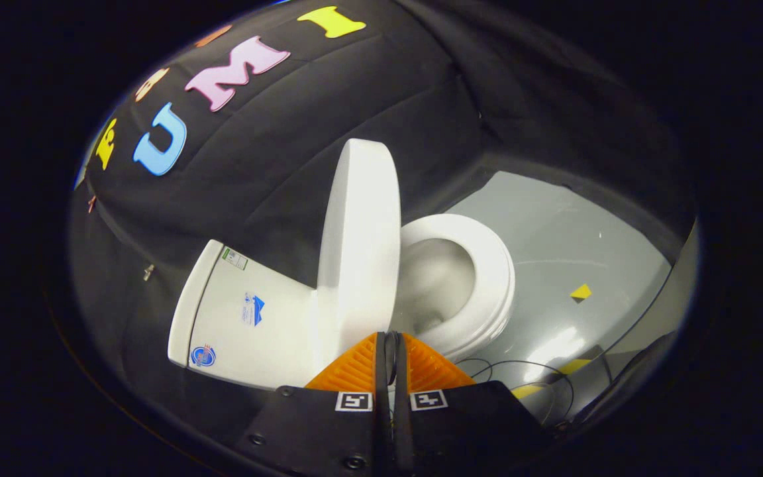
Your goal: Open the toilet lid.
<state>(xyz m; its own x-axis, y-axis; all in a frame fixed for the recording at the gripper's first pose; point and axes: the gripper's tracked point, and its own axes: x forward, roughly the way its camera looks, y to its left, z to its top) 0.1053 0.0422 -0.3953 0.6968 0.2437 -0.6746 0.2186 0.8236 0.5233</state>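
Standing raised, the white oval plastic toilet lid [360, 238] rose just ahead of the gripper [391, 341], beside the white seat ring [487, 278] and cistern [249, 311]. Gripper fingers were pressed together, holding nothing. Grey floor [573, 245] lay beyond.

The gripper [391, 344] has two ribbed, wedge-shaped fingers [352, 372] that meet at a narrow seam with nothing between them; behind them sit two dark, matte body plates, each bearing a small square black-and-white marker [354, 401] near the seam and round dark screws [355, 462] along the lower rim
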